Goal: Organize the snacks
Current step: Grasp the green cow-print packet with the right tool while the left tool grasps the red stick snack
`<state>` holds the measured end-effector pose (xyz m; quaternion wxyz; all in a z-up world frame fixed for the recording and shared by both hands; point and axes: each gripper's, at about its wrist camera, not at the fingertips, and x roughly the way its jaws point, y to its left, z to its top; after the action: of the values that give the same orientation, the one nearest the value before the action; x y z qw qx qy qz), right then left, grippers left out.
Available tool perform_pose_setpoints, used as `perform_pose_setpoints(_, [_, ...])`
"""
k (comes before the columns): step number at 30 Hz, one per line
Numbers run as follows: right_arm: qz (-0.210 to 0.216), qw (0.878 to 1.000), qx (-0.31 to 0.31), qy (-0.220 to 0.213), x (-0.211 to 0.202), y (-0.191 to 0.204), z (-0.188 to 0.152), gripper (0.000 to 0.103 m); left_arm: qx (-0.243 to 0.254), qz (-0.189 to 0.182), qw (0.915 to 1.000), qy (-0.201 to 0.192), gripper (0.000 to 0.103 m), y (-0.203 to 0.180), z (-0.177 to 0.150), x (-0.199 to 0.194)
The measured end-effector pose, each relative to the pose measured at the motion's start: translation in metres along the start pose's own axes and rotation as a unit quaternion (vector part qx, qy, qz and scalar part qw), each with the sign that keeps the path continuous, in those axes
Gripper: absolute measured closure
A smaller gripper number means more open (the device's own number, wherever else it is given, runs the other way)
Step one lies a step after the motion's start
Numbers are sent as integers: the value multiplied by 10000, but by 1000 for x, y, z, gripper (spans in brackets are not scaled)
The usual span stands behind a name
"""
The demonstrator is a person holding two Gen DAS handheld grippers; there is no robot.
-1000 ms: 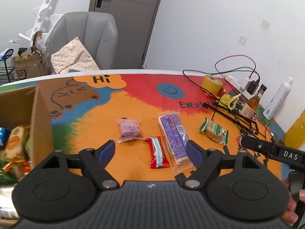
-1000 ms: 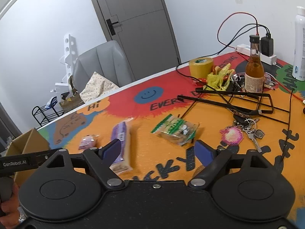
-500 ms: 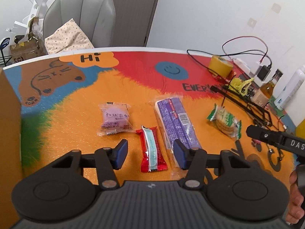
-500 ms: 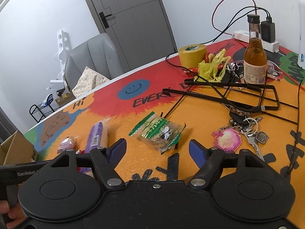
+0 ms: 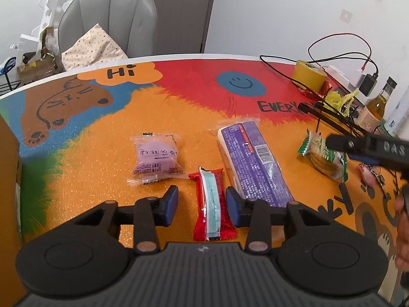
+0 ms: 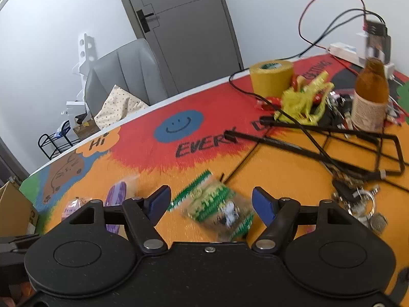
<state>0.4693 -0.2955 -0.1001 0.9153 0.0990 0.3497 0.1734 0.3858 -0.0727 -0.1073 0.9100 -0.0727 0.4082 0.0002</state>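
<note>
While the left gripper's (image 5: 202,206) fingers narrow around the red snack bar (image 5: 211,204), the right gripper's (image 6: 211,204) gape wide.

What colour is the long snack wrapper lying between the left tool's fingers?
Red with a pale teal stripe down the wrapper; clearest in the left wrist view.

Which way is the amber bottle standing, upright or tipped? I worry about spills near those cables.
Upright. The amber bottle stands on its base with its capped neck up in both views, beside the yellow tape roll.

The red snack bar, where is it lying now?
In the left wrist view, the red snack bar lies on the table between the left gripper fingers, beside the purple biscuit pack.
</note>
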Motion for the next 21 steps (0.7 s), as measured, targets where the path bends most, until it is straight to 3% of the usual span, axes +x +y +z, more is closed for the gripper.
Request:
perform_pose_setpoints(4, [-12,9999,-149,37,9,6,3,31,-43,29,10000,-11,83,6,1,0])
perform_pose_setpoints(13, [-95,9989,-299,355,13,12,-15,32,-144,-114,9998,8,84,13,-2,-5])
perform_pose_setpoints(15, [-185,9981,-447,376,11,17,-21,36,-201,-175,9996,3,84,15,-3,-8])
perform_pose_setpoints(17, [-311,9967,-639,397,8,24,-24,51,-232,-221,9995,-47,84,17,-5,-13])
perform_pose_setpoints(19, [-349,9960,-709,421,5,27,-26,59,-238,-245,9994,-107,84,19,-5,-20])
perform_pose_setpoints(21, [-249,9965,-656,449,1,28,-28,59,-236,-265,9992,-172,84,20,-6,-27])
